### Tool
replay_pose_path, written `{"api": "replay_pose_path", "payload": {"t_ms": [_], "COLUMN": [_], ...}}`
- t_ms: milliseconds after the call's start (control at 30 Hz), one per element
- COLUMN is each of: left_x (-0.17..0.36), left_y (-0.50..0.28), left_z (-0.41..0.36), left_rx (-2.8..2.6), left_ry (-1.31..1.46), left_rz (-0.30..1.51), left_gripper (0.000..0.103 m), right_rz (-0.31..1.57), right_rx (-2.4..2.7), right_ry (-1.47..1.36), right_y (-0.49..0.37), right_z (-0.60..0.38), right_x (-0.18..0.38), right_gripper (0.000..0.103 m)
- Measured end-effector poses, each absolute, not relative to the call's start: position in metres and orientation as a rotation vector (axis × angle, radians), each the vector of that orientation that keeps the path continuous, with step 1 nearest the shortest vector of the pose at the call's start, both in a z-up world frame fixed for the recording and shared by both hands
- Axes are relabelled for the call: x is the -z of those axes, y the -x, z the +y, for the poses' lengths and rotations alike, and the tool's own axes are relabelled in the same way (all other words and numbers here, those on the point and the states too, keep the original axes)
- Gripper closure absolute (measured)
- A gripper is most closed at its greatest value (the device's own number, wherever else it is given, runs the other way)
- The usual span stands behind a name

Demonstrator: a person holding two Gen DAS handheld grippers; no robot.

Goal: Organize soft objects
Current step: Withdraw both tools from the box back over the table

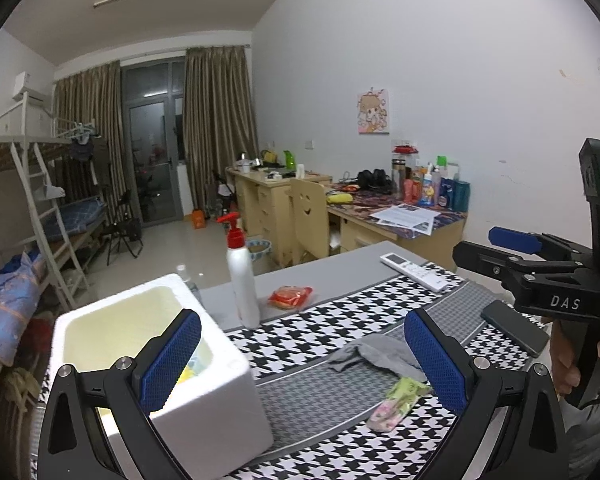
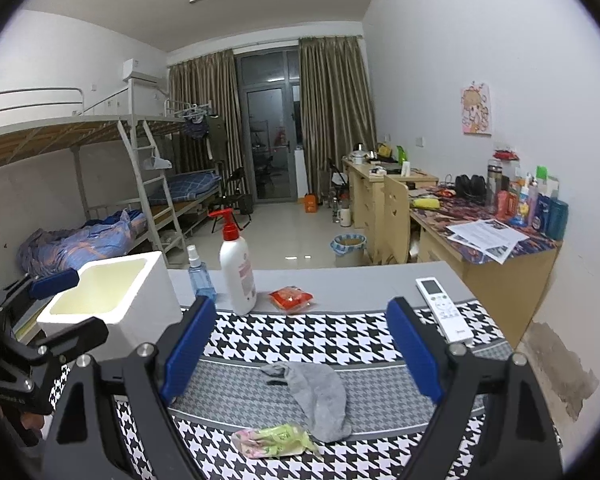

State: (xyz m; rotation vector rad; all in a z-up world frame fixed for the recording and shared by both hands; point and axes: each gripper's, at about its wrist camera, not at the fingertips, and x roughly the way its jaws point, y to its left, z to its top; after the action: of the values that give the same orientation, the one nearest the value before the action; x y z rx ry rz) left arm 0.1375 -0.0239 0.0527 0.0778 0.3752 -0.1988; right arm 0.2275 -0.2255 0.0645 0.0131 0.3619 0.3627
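Observation:
A grey sock (image 2: 320,396) lies on the houndstooth mat, also in the left wrist view (image 1: 376,356). A small green-and-pink soft item (image 2: 274,440) lies in front of it, also in the left wrist view (image 1: 398,402). A white foam box (image 1: 160,360) stands open at the left, with something yellow inside; it shows in the right wrist view too (image 2: 112,300). My left gripper (image 1: 302,356) is open and empty, between the box and the sock. My right gripper (image 2: 304,348) is open and empty, above the sock.
A white pump bottle (image 2: 238,272), a blue spray bottle (image 2: 200,276), a red snack packet (image 2: 292,298) and a white remote (image 2: 444,308) stand along the table's far side. A black phone (image 1: 514,326) lies at the right. Desks and bunk beds stand beyond.

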Motion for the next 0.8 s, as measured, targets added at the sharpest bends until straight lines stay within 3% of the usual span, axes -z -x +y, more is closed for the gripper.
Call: {"api": "replay_pose_path", "payload": {"t_ms": [800], "left_x": [-0.004], "left_y": [-0.151], "left_z": [-0.070], "left_rx": [0.369], "left_ry": [-0.132], "left_rz": [0.481], "left_gripper": [0.001], "right_rz": [0.422], "right_rx": [-0.284], "right_ry": [-0.015], "right_y": [-0.230], "right_z": [-0.248], "right_x": [-0.034], "right_gripper": [0.013]}}
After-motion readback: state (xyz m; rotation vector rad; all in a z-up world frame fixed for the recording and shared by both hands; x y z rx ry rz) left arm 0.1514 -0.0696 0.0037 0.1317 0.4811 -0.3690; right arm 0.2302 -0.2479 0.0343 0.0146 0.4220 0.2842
